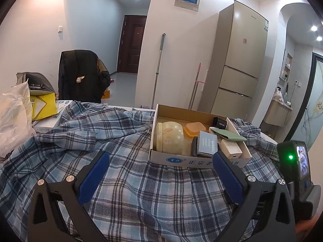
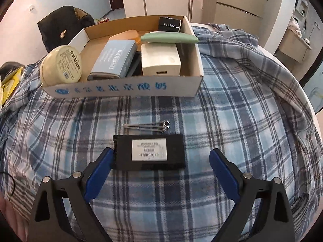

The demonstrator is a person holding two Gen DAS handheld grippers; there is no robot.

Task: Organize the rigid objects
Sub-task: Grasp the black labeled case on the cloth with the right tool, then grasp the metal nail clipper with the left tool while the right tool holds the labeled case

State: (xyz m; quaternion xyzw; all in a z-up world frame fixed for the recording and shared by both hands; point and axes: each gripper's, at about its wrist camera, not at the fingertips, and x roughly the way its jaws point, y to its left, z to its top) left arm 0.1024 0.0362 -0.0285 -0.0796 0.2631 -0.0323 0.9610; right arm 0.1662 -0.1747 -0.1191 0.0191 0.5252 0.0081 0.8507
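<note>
Plaid cloth (image 2: 232, 121) covers the counter, where the black case (image 2: 149, 151) lies near of the box (image 2: 125, 89); the right claw (image 2: 160, 159), wide and empty, should straddle both short ends, close squarely, avoiding the tweezers (image 2: 147, 127).

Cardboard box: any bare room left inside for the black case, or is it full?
The cardboard box is crowded along its near and right side: round tin, grey-blue box, white charger. Bare floor shows only at the far left, behind the tin. The black case lies on open plaid cloth.
</note>
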